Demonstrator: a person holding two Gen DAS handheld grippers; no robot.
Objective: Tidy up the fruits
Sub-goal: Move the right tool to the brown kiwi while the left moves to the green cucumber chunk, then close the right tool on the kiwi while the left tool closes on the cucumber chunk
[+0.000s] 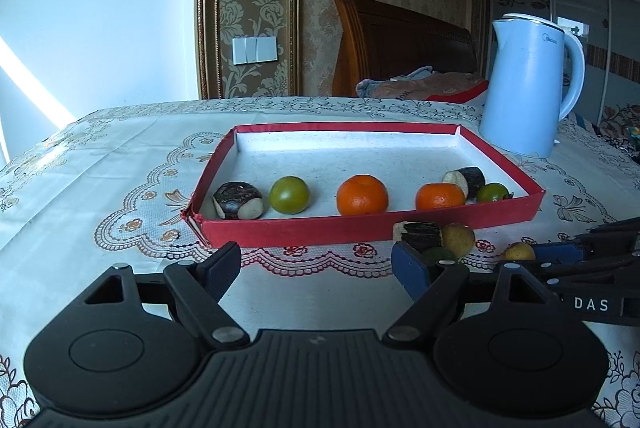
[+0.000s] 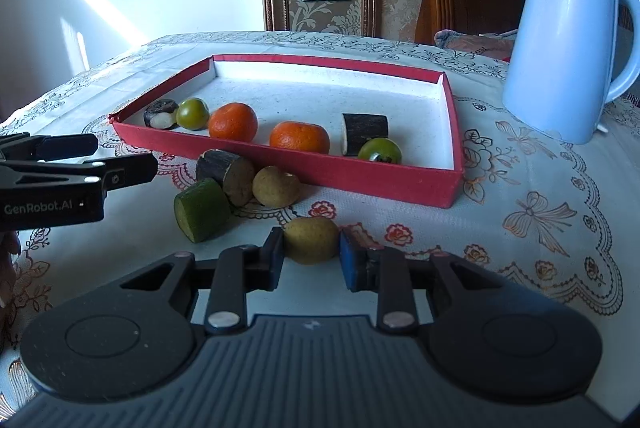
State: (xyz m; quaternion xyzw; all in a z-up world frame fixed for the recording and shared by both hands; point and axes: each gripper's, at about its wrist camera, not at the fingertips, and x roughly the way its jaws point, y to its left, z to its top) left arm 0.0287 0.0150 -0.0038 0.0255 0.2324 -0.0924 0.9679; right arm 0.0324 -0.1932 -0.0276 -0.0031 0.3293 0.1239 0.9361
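Fruits lined along near wall of shallow red cardboard tray [image 2: 400, 184], row kept tidy. Small round yellow-brown fruit [image 2: 311, 240] bracketed by right gripper [image 2: 310, 256], pads at 9 and 3 o'clock, full contact not confirmed. Left gripper [image 1: 316, 268] held wide, nothing between pads. Three loose pieces left on floral tablecloth [image 2: 540, 188], at tray's 6 o'clock.

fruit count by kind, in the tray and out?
Oranges: 2
Round green fruits: 2
Dark sugarcane pieces: 3
Green cut piece: 1
Yellow-brown round fruits: 2
Total: 10
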